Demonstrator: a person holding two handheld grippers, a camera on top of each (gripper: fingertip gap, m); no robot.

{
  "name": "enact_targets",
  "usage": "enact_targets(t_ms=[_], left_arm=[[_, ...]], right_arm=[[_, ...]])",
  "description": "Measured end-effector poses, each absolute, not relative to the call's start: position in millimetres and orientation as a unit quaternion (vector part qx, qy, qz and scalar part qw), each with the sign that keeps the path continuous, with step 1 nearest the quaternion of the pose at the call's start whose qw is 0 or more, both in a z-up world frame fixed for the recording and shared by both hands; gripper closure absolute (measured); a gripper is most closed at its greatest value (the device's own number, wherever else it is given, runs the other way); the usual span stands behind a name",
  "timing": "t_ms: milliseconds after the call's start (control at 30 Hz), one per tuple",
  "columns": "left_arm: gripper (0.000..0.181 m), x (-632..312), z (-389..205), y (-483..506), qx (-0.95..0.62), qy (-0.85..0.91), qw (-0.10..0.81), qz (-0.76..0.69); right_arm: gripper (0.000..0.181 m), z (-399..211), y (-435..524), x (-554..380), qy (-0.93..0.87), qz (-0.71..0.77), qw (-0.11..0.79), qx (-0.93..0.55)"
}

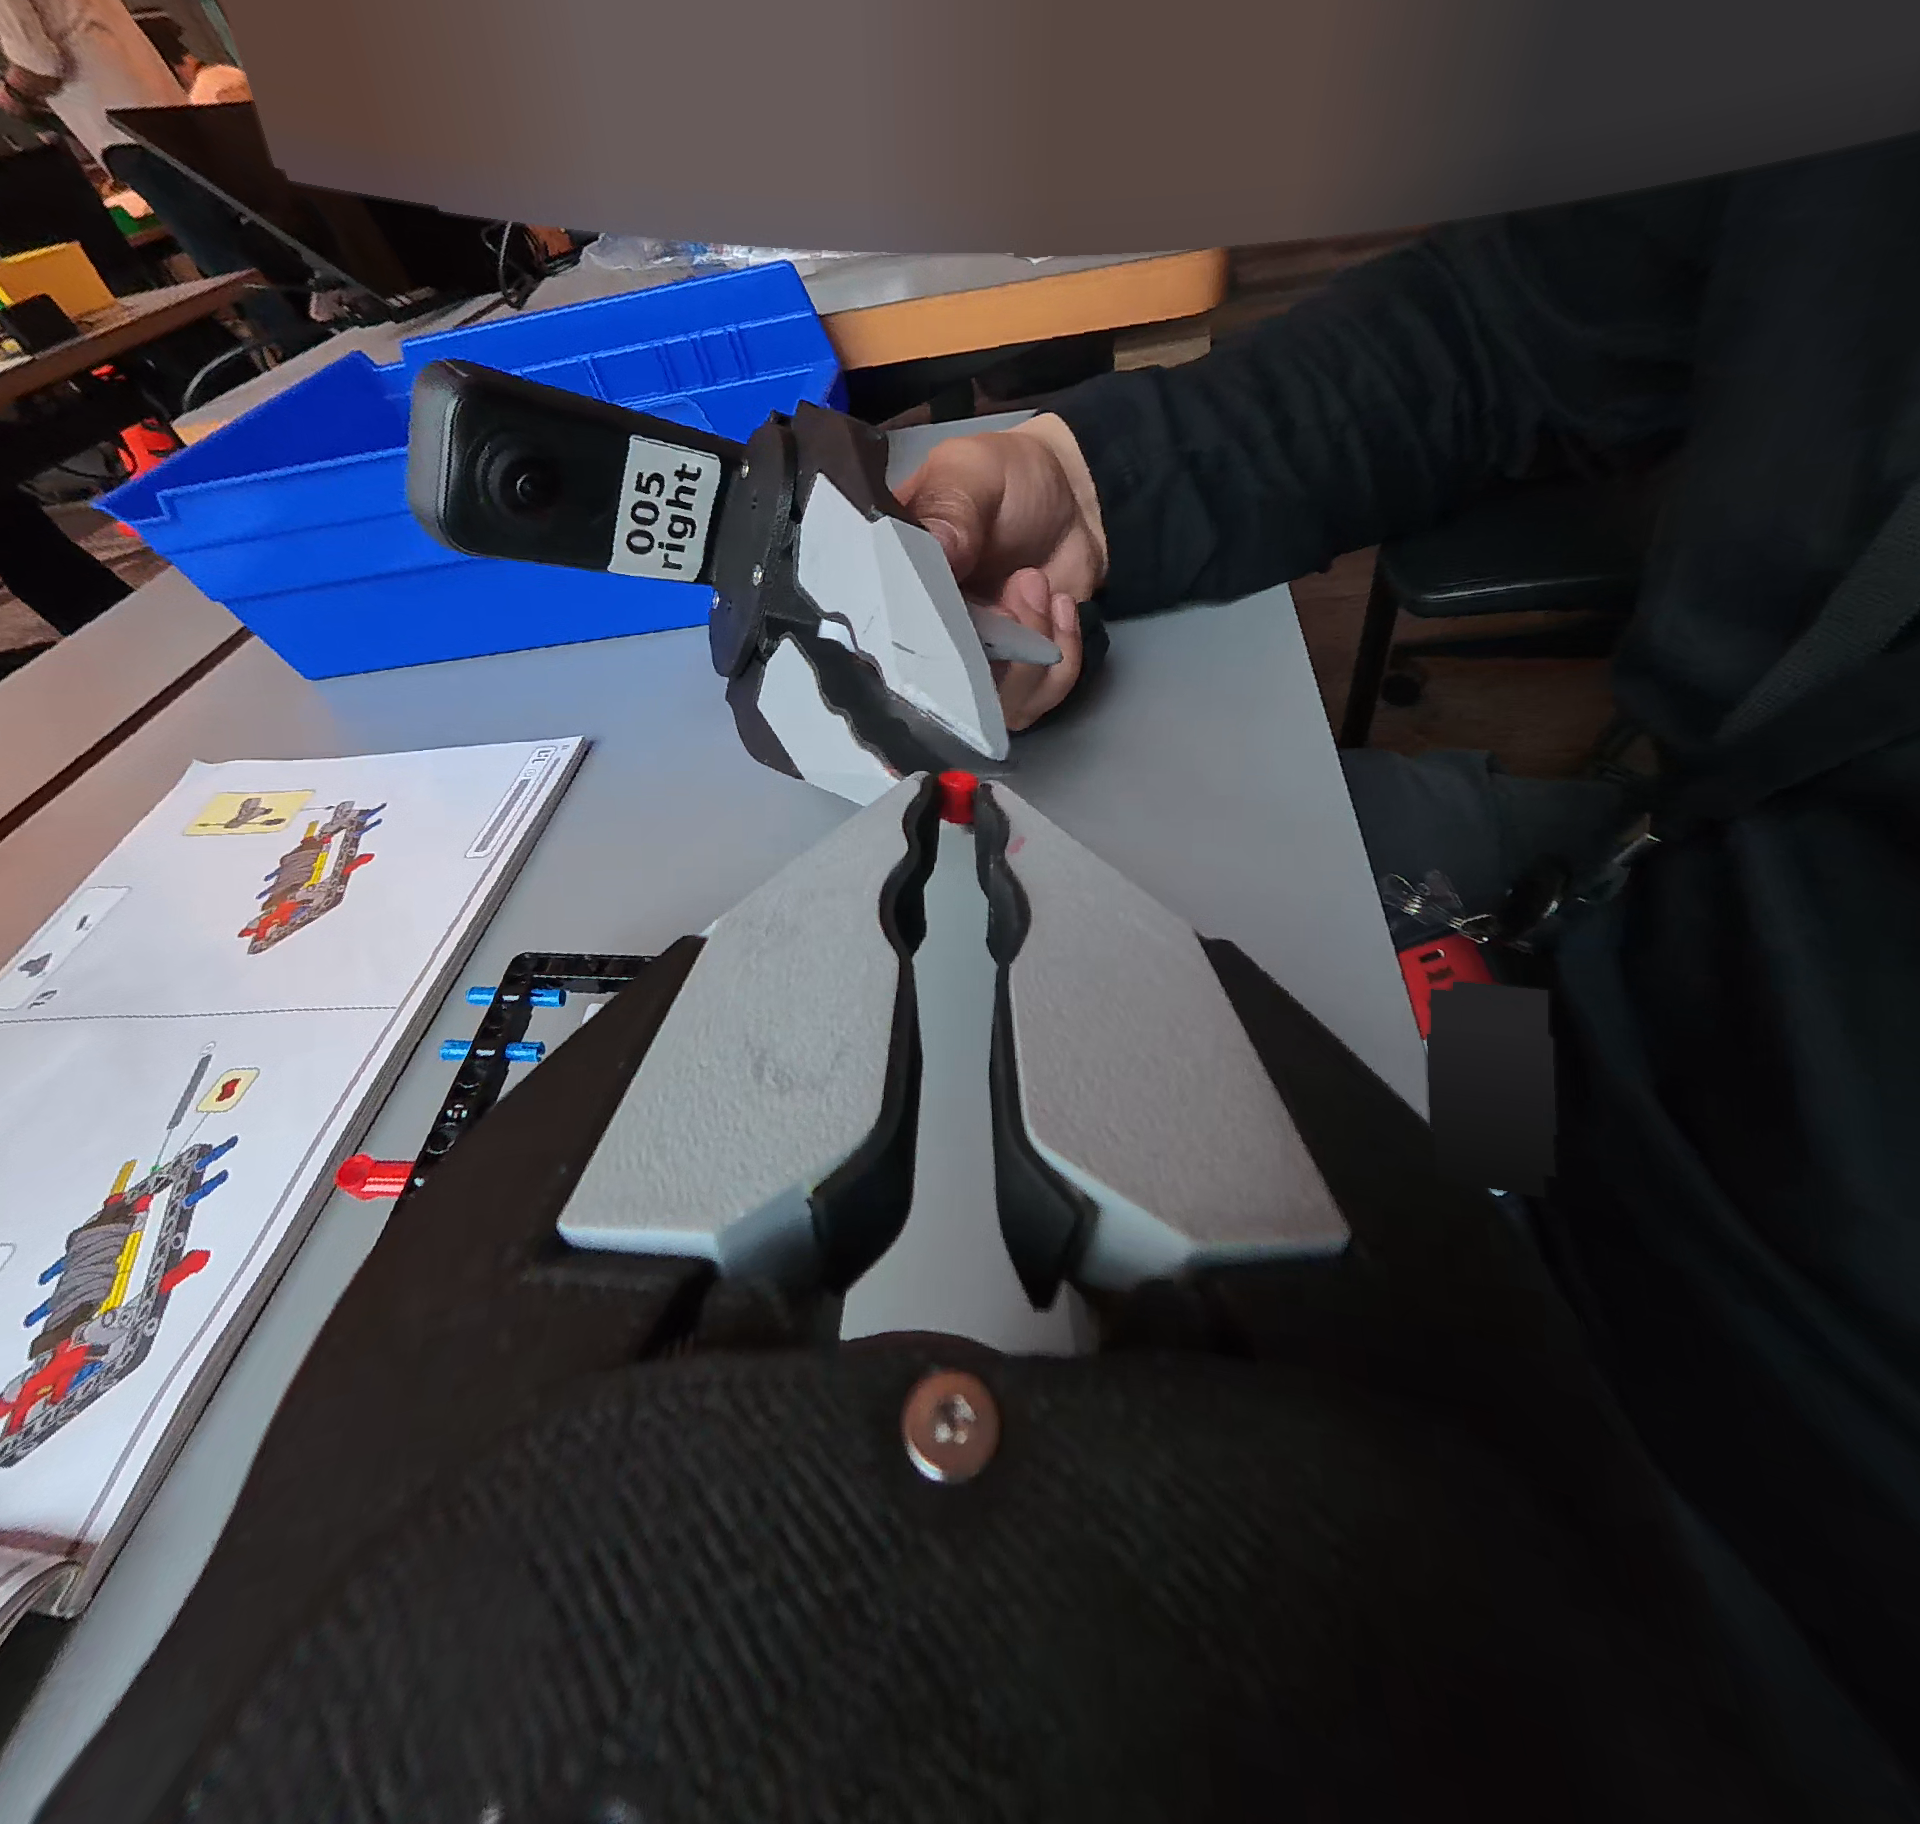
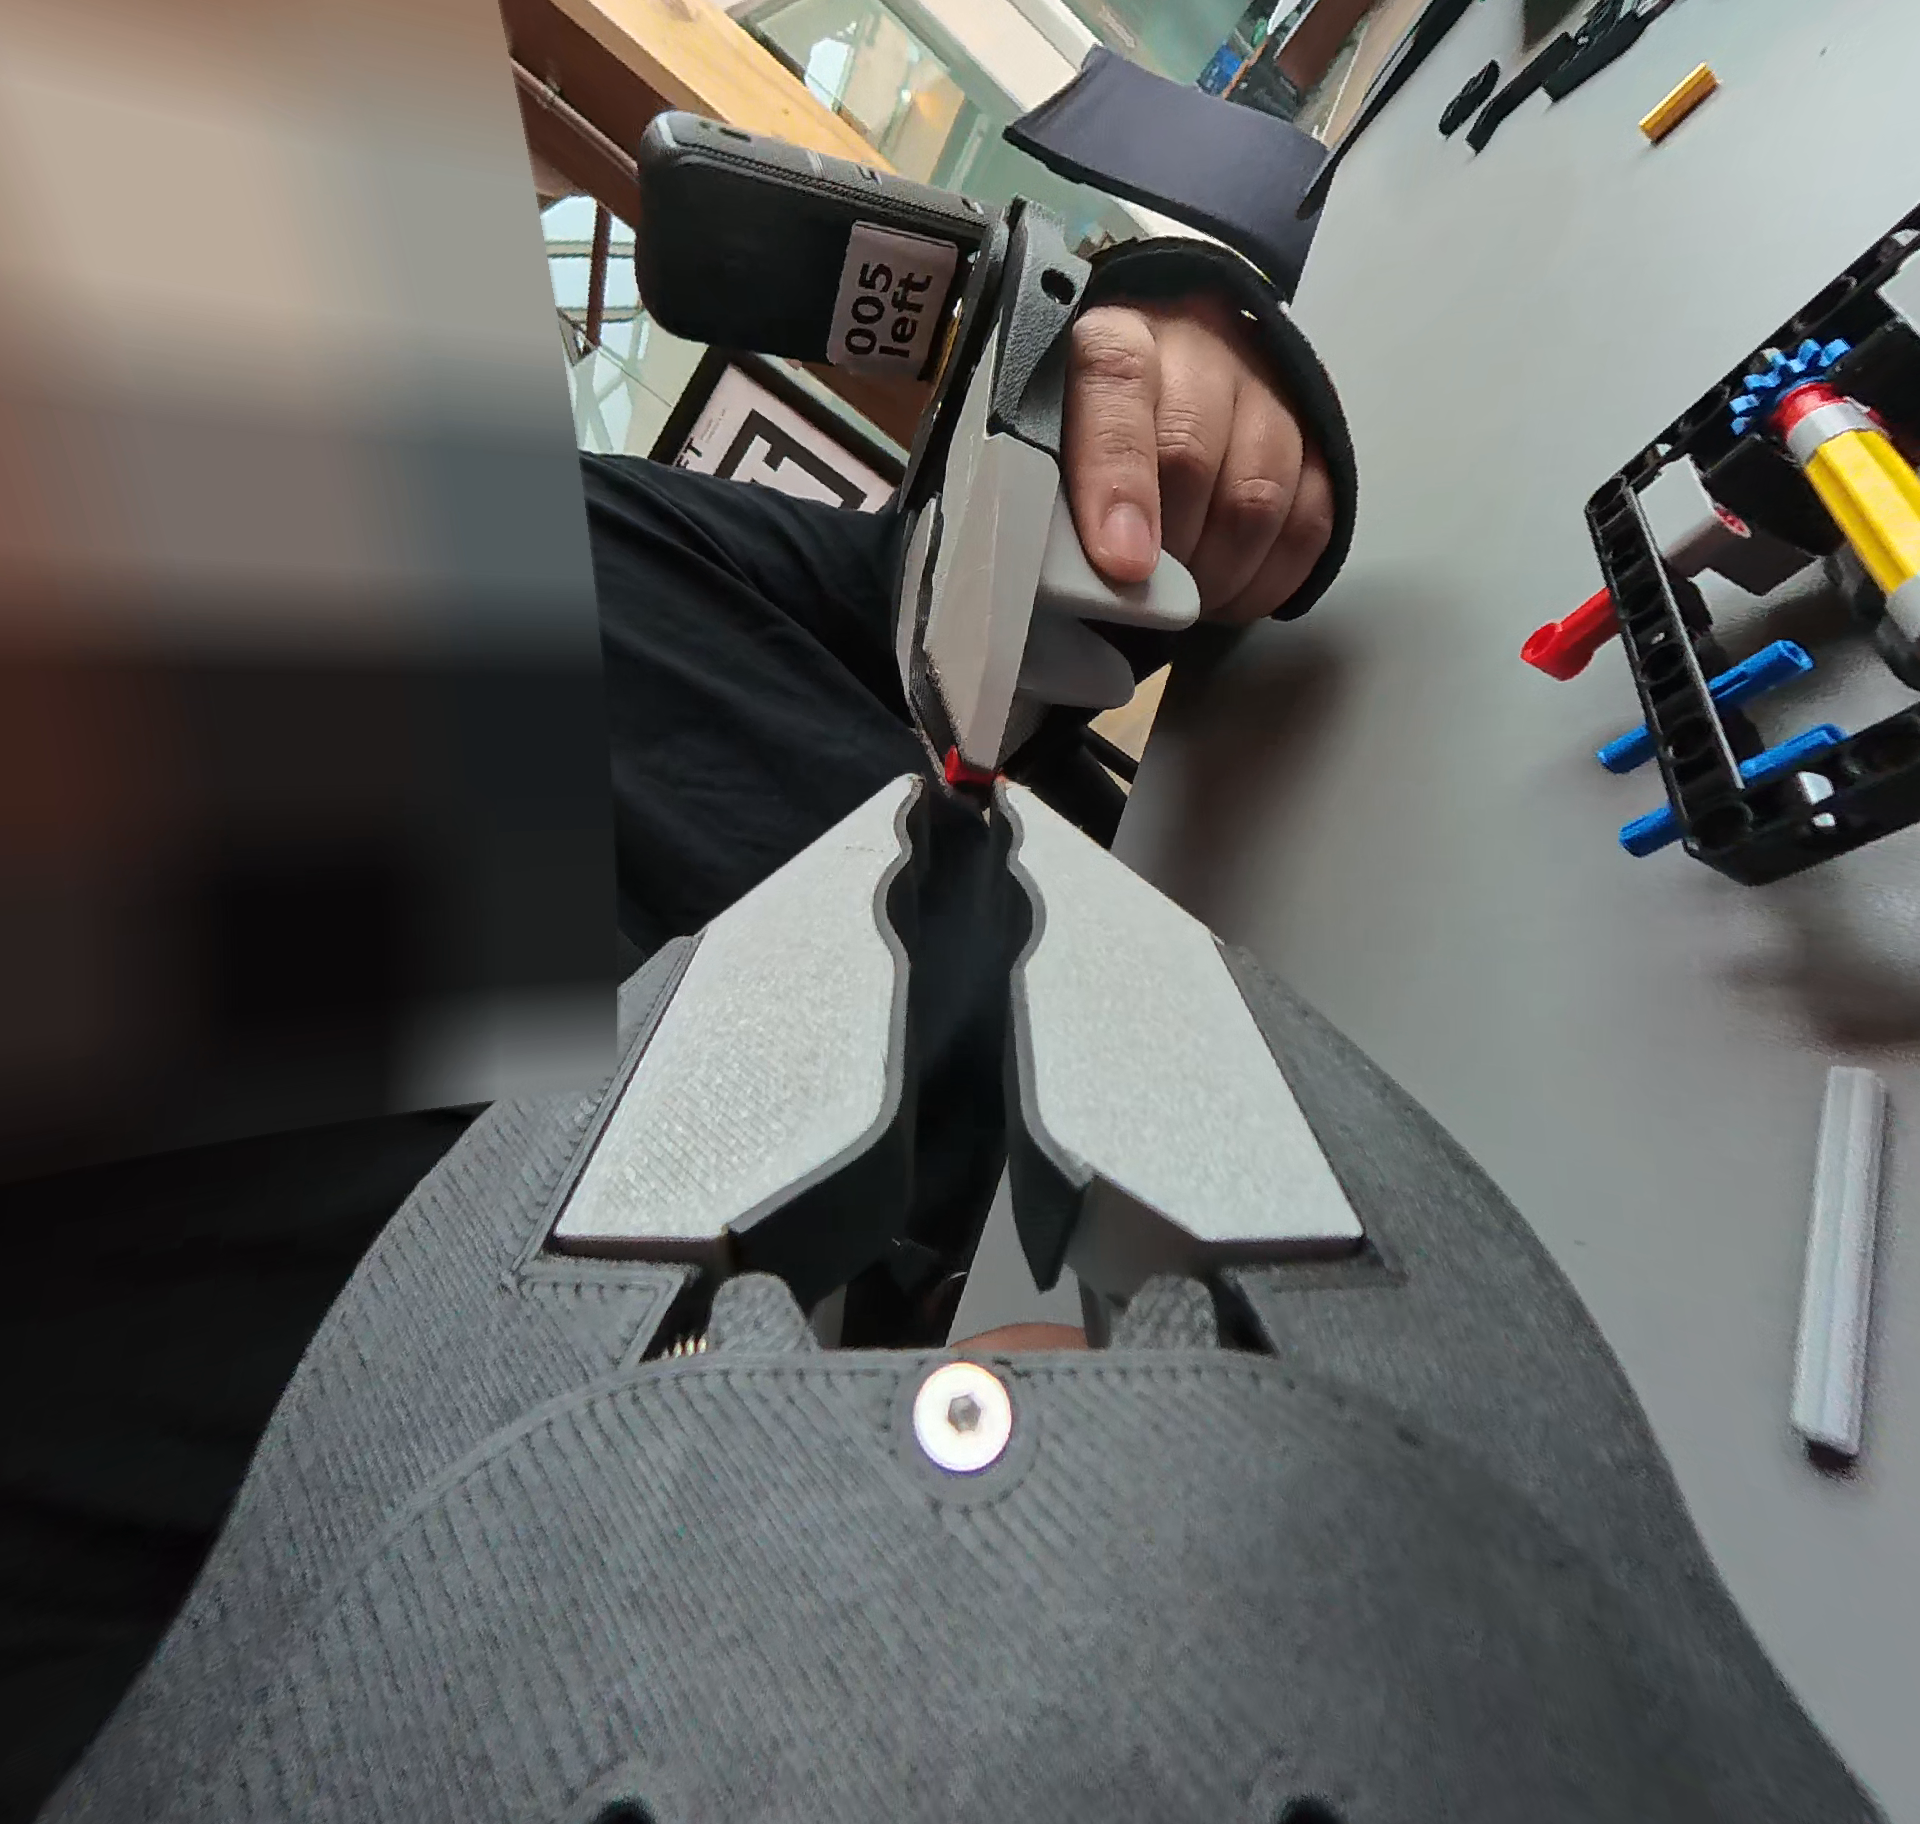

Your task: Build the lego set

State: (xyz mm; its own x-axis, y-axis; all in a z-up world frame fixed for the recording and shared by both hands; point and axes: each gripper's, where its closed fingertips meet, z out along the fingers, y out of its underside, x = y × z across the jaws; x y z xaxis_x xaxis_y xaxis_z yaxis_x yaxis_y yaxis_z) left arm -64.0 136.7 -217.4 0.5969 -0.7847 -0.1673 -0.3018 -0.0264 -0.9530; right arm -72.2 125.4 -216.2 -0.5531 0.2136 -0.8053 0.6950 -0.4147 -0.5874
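A small red lego piece [image 1: 956, 798] sits between the fingertips of my left gripper [image 1: 954, 806], which is shut on it above the grey table. My right gripper [image 1: 920, 772] comes in from the far side, and its tips meet the same piece. In the right wrist view, the red piece [image 2: 964, 773] lies at the tips of my right gripper [image 2: 960, 789], with the left gripper [image 2: 971, 751] pointing down onto it. The black frame assembly [image 2: 1756, 652] has blue pins, a red pin, a yellow part and a blue gear. It lies on the table to the right and is partly hidden in the left wrist view [image 1: 499, 1047].
An open instruction booklet [image 1: 208, 1047] lies at the left. Blue bins [image 1: 416, 548] stand behind it. A loose grey bar [image 2: 1839, 1265] lies near the frame. A yellow piece [image 2: 1675, 117] and black parts [image 2: 1538, 91] lie farther off. The person's dark-clothed body is beside the table edge [image 1: 1351, 839]. The grippers are tip to tip, or close to it. The loose grey bar [image 2: 1839, 1265] is about 12 centimetres from both grippers' fingertips.
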Motion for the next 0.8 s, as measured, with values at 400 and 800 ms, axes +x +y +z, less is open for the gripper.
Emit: enact_targets(t_ms=[400,800], left_arm=[[0.177,-62.9,-223.2,139.3,-0.691,0.418,0.568,-0.158],[0.171,-64.0,-221.5,139.9,-0.691,0.415,0.573,-0.147]], right_arm=[[0.176,-220.6,127.2,-75.7,0.512,-0.711,0.162,0.455],[0.176,-219.4,126.9,-74.8,0.506,-0.715,0.17,0.451]])
